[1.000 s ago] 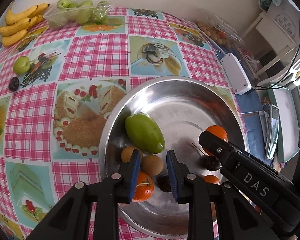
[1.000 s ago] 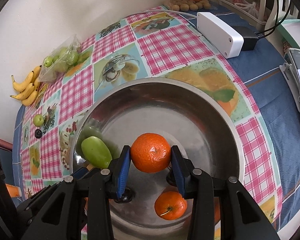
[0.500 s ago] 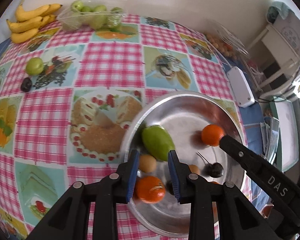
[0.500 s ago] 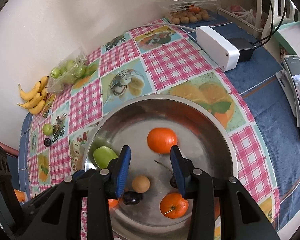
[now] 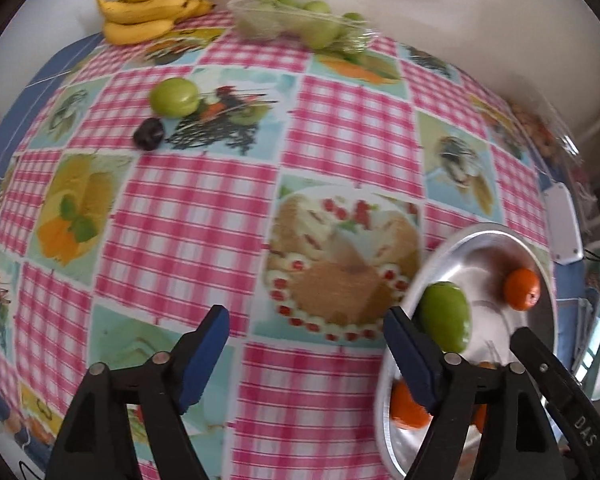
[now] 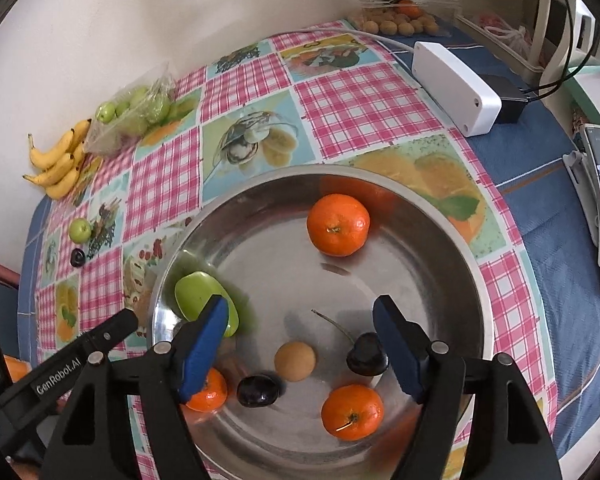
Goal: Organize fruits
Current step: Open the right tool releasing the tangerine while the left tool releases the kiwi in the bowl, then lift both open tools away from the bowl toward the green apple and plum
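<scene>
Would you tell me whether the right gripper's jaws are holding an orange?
No, the right gripper hangs open and empty above the metal bowl, and the nearest orange lies loose inside it.

The bowl (image 6: 452, 236) is bare metal, brushed smooth and shiny enough to mirror the fruit in it. The mandarin (image 6: 338, 225) near its far rim has a finely pitted, slightly glossy peel; the green mango (image 6: 198, 292) is smooth and waxy. The counter's checked cloth (image 5: 204, 216) looks like wipe-clean plastic with a soft sheen. A clear crinkled plastic bag (image 5: 300, 20) holds green fruit at the far edge. The box (image 6: 456, 88) is matt white plastic.
</scene>
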`<control>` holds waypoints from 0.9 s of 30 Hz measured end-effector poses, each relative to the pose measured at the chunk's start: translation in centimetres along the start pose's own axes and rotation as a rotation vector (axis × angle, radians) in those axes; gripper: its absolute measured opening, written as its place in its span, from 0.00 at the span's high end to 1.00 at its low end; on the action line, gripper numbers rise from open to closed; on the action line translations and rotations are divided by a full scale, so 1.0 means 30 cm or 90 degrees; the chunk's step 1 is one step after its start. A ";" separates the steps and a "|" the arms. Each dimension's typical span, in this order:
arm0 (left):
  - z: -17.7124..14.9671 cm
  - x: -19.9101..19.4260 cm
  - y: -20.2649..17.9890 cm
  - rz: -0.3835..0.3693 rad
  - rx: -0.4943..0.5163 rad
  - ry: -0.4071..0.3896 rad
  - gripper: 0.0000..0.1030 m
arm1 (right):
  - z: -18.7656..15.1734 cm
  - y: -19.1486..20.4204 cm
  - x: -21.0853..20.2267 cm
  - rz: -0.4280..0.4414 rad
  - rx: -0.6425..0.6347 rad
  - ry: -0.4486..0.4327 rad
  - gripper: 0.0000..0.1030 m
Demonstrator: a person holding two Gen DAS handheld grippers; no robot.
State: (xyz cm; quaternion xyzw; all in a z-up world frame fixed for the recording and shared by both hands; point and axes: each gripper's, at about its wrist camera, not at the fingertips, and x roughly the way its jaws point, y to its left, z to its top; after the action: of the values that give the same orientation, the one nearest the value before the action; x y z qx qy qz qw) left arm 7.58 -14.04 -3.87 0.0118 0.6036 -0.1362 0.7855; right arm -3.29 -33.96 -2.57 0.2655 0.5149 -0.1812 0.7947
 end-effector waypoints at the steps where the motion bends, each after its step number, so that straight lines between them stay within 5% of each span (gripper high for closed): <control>1: 0.001 0.002 0.004 0.004 -0.003 0.000 0.18 | 0.000 0.002 0.004 -0.002 -0.002 0.003 0.26; 9: 0.004 0.002 0.032 0.026 -0.013 -0.015 0.00 | -0.004 0.011 0.020 -0.017 -0.015 0.009 0.14; 14: 0.004 -0.009 0.038 0.060 -0.001 -0.046 0.00 | -0.005 0.017 0.021 -0.030 -0.024 0.001 0.01; 27: 0.011 -0.005 0.035 0.045 0.005 -0.041 0.00 | 0.000 0.005 0.004 -0.034 -0.009 -0.017 0.01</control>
State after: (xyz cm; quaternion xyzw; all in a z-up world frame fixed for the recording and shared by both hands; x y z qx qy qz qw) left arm 8.09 -13.08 -3.80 0.0314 0.5769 -0.1110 0.8086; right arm -3.16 -33.83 -2.65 0.2436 0.5127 -0.2018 0.7982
